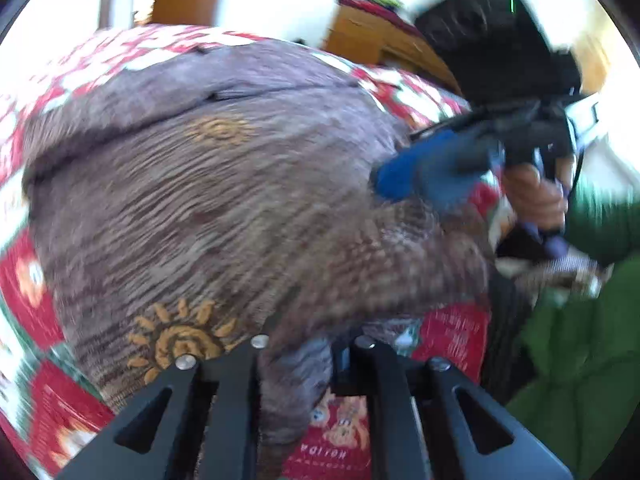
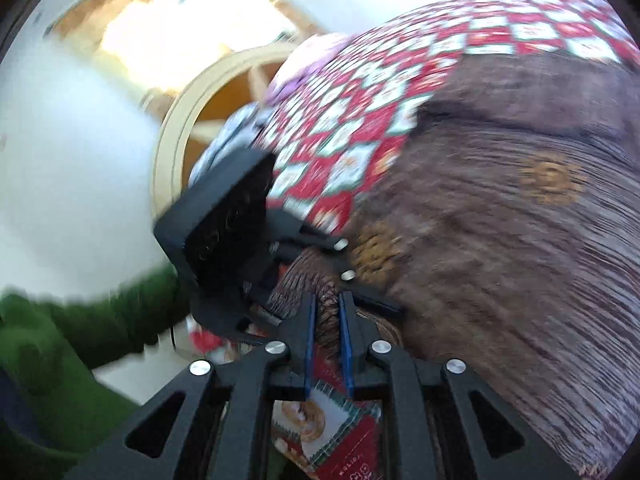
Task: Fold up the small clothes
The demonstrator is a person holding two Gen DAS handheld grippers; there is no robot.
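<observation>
A brown ribbed garment (image 1: 208,200) with orange sun prints lies spread on a red, white and green holiday tablecloth (image 1: 36,280). My left gripper (image 1: 304,356) is shut on a bunched edge of the garment at the near side. My right gripper (image 2: 328,312), with blue pads, is shut on another fold of the same garment (image 2: 500,240). The right gripper also shows in the left wrist view (image 1: 404,176), at the garment's right edge. The left gripper shows in the right wrist view (image 2: 320,260), close beside the right one. Both views are motion-blurred.
The tablecloth (image 2: 360,120) covers the table. A green sleeve (image 1: 580,340) shows at the right, and in the right wrist view (image 2: 60,340) at the left. Wooden furniture (image 1: 380,36) and a white wall stand behind. A pale round frame (image 2: 180,140) stands beyond the table.
</observation>
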